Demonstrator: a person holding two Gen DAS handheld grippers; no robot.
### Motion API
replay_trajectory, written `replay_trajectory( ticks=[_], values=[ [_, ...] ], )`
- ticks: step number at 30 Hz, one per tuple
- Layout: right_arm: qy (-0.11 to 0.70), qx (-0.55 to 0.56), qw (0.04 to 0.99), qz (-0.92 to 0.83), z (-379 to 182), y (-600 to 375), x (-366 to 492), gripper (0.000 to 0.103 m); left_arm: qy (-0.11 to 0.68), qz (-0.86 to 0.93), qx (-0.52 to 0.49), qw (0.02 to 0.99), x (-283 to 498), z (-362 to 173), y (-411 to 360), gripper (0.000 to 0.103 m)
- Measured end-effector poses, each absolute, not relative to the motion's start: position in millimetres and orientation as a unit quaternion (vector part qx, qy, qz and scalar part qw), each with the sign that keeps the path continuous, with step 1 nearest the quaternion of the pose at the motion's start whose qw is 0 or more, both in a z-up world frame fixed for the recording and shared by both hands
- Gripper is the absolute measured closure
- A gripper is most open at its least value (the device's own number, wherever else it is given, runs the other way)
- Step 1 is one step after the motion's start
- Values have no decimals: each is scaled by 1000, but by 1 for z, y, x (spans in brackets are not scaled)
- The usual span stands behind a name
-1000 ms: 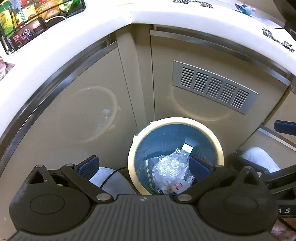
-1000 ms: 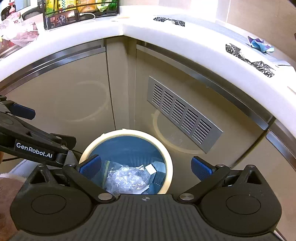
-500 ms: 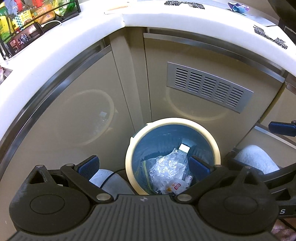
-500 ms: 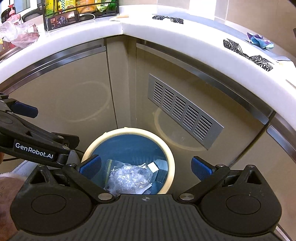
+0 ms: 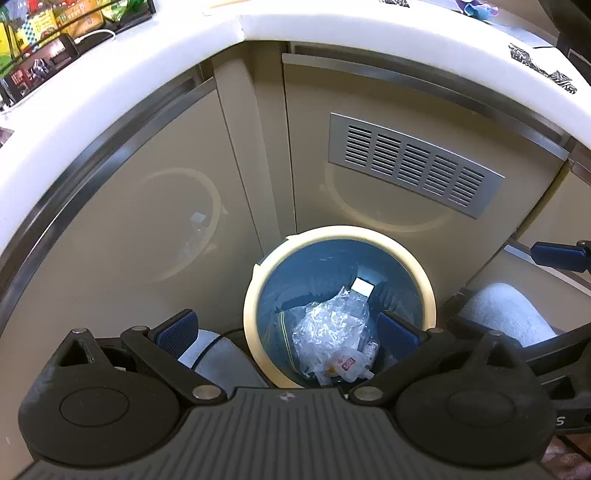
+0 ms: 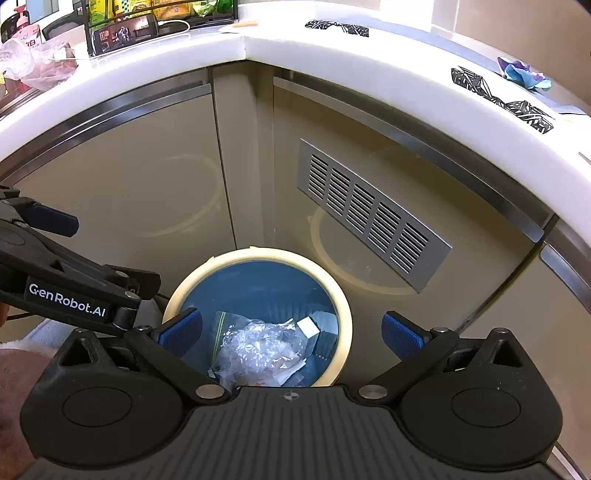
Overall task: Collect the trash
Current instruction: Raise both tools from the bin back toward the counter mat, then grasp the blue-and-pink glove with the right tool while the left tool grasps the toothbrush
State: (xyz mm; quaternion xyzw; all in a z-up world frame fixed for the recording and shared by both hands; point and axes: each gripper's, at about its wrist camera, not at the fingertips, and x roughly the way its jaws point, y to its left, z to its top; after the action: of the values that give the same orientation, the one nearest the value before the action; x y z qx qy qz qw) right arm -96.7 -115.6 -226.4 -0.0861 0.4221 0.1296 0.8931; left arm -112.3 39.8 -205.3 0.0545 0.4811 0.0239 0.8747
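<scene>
Left wrist view shows both the left gripper (image 5: 286, 330) and right gripper (image 6: 291, 330) spread wide and empty above the bin (image 5: 424, 280) (handy under the counter's inner corner), crumpled plastic trash (image 5: 332, 328) already inside.

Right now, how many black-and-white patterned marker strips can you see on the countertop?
3 in the right wrist view. One lies near the inner corner, by the back wall. Two lie on the right stretch: one beside the crumpled blue wrapper, one nearer the edge. More may lie out of frame.
</scene>
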Motion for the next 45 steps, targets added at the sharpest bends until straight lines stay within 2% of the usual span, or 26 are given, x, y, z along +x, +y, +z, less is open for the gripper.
replay_trajectory(
  ticks=[8, 20, 34, 38, 45],
  values=[
    [406, -90, 902, 117, -218, -118, -96, 0, 475, 36, 52, 878, -108, -195, 43, 0],
    [341, -77, 933, 87, -175, -143, -90, 0, 412, 35, 51, 909, -88, -135, 41, 0],
    [197, -16, 979, 41, -71, -195, -35, 0, 291, 55, 68, 953, -16, -25, 25, 0],
    [149, 4, 989, 5, -45, -207, -2, 0, 292, 68, 38, 953, 27, -6, 24, 0],
    [162, 124, 973, -104, -48, -251, 95, 0, 346, 98, -36, 932, 116, -13, 30, 0]
  ],
)
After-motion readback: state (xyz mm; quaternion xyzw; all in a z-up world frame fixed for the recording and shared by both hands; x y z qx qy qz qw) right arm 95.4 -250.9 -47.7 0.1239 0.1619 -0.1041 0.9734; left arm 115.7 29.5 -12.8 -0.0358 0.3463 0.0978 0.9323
